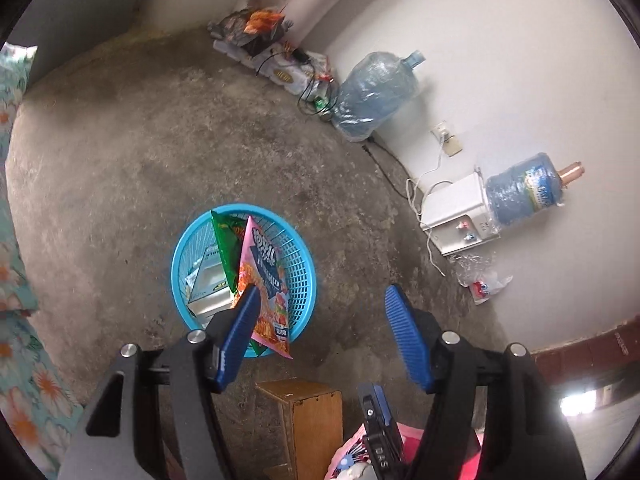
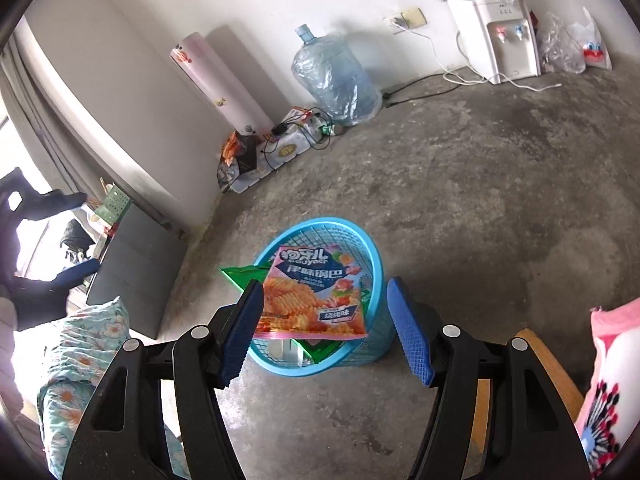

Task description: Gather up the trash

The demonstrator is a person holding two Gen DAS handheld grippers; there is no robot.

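A bare concrete floor (image 2: 460,200) fills both wrist views, bounded by a white wall (image 2: 280,12). Along that wall stand a pale pink roll (image 2: 218,84) leaning upright, a plastic-wrapped water jug (image 2: 334,80) on the floor, and a white water dispenser (image 2: 494,36) with a second blue jug (image 1: 522,194) mounted on it. Beside the dispenser lie clear plastic bags (image 2: 572,46). A flowered cloth (image 2: 80,360) is seen at the left edge, and a wooden stool (image 1: 308,420) at the lower edge of the left wrist view.

A round blue plastic basket (image 2: 374,320) stands on the floor, well apart from the wall. The collected trash rests in it: a pink-and-orange snack bag (image 2: 312,300) lies slanted across the top, its lower edge overhanging the rim; a green snack bag (image 2: 242,272) protrudes beneath it; a white box-like item (image 1: 208,284) is visible deeper inside (its identity cannot be told).

The left gripper (image 1: 320,300) is held above the basket with its blue-padded tongs spread and nothing between them; one pad overlaps the pink bag in the picture, though contact cannot be told. The right gripper (image 2: 324,292) is likewise spread wide and empty, with the basket seen past its tongs.
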